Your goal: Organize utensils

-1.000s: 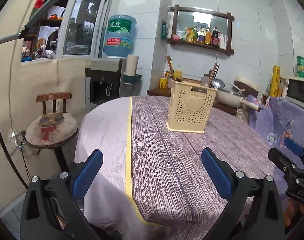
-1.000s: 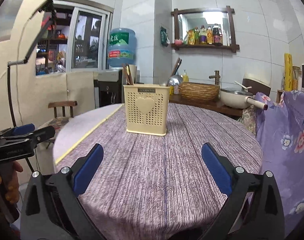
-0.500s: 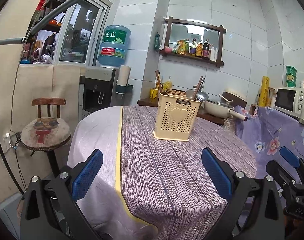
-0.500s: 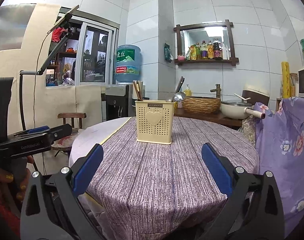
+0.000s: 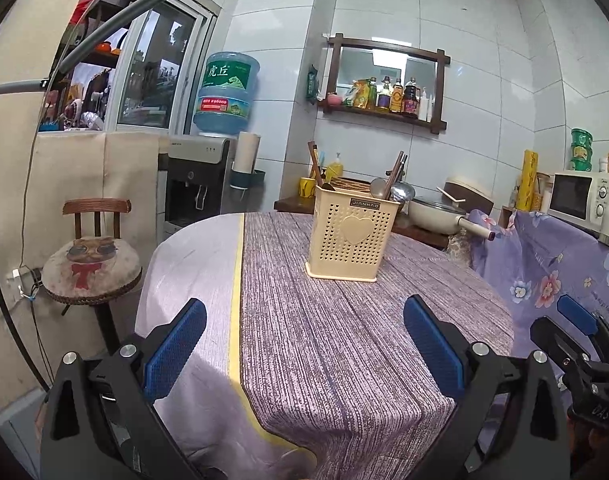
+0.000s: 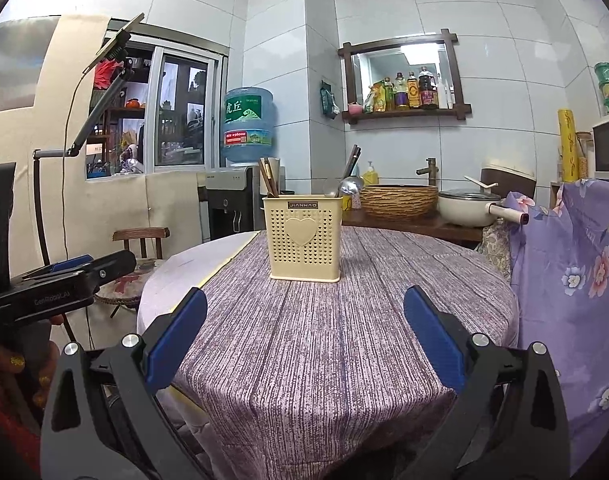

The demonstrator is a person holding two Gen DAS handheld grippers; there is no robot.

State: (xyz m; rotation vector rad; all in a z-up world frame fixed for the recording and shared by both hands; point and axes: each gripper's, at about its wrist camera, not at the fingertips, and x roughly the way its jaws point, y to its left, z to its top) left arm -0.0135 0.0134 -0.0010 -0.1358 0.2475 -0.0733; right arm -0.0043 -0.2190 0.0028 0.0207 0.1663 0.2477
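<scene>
A white-tiled kitchen wall stands at the far side, with a wooden shelf of bottles on it and a blue water bottle on a dispenser to the left. In front is a round table with a purple striped cloth; on its left part the cloth is pale, with a yellow line between the two.

The cream utensil holder stands upright on the far half of the table, near the middle, with a heart on its front wall. Brown chopsticks stick out at its left side, and a metal spoon and more dark sticks at its right side.

The left gripper hangs over the near edge of the table, its blue pads spread wide and nothing between them. The right gripper is also at the near edge, wide apart and empty, well apart from the holder. In the right wrist view the left gripper appears at the far left, held by a hand. A wooden chair with a cat cushion stands left of the table.
</scene>
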